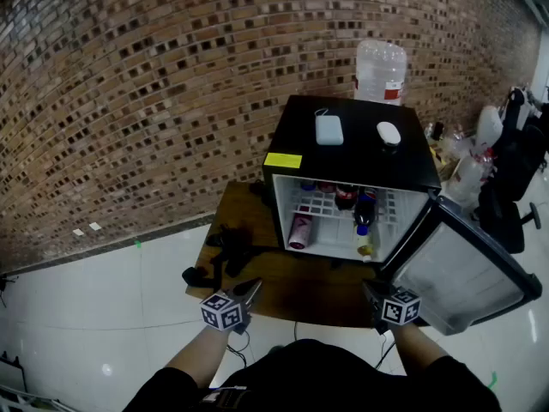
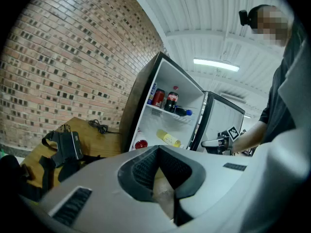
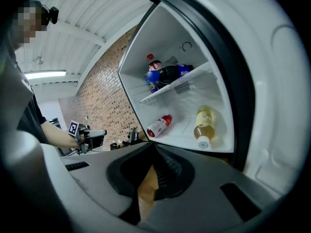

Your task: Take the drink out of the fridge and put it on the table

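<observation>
left claw (image 2: 158, 150) together, empty | right claw (image 3: 154, 150) together, empty | fridge (image 1: 343, 157) on desk (image 1: 296, 288), door open | yellow bottle (image 3: 204, 122) lying inside

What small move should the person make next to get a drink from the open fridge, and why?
Probably open the right gripper: its jaws are together and empty, so it cannot take a bottle yet. The door of the fridge already stands open, and the right gripper view looks straight at the yellow bottle lying at the bottom inside.
</observation>
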Demonstrator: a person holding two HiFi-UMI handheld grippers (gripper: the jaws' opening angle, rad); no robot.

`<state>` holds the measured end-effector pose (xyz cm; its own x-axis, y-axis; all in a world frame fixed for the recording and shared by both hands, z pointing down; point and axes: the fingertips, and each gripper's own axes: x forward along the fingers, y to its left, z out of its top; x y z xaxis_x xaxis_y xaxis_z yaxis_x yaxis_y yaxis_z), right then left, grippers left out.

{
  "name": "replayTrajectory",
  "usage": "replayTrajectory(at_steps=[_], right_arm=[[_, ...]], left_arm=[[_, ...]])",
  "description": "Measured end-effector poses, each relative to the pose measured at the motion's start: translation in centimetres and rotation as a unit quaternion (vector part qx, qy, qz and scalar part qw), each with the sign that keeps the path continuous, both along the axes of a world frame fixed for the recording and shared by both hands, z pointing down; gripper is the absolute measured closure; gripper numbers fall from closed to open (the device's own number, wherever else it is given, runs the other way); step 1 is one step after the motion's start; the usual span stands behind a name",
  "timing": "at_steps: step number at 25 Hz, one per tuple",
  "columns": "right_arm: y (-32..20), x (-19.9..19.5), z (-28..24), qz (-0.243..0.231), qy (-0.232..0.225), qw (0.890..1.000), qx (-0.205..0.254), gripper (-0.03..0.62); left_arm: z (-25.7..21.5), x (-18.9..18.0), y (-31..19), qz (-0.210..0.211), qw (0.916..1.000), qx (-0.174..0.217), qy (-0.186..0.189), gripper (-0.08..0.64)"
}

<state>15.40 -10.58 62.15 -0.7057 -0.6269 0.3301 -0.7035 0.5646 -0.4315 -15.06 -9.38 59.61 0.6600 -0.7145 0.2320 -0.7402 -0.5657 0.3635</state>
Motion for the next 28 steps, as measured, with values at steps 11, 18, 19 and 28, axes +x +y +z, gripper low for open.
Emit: replayTrajectory(at_steps=[11, 18, 19, 28], right_arm=[[-9.8, -7.6, -1.6, 0.000, -0.005, 0.999, 0.036, 0.501], [-15.2, -13.3, 0.8, -0.001, -0.009, 1.000, 0.007, 0.394], [-16.0, -14.0, 1.0, 0.001, -0.008, 1.000, 0.003, 0.393], [-23.3, -17.3, 5.9, 0.048, -0.032, 0.995, -0.085, 0.268]], left_arm=[[-1.9, -1.7, -3.5, 0.013, 0.9993, 0.028, -0.021, 0.560], [-0.8, -2.0, -3.4, 0.023, 0.9993, 0.018, -0.020, 0.560], [-0.8, -2.1, -3.3, 0.025, 0.9994, 0.017, -0.019, 0.560], [0.0, -3.5, -2.7, 0.033, 0.9992, 0.015, -0.018, 0.560]])
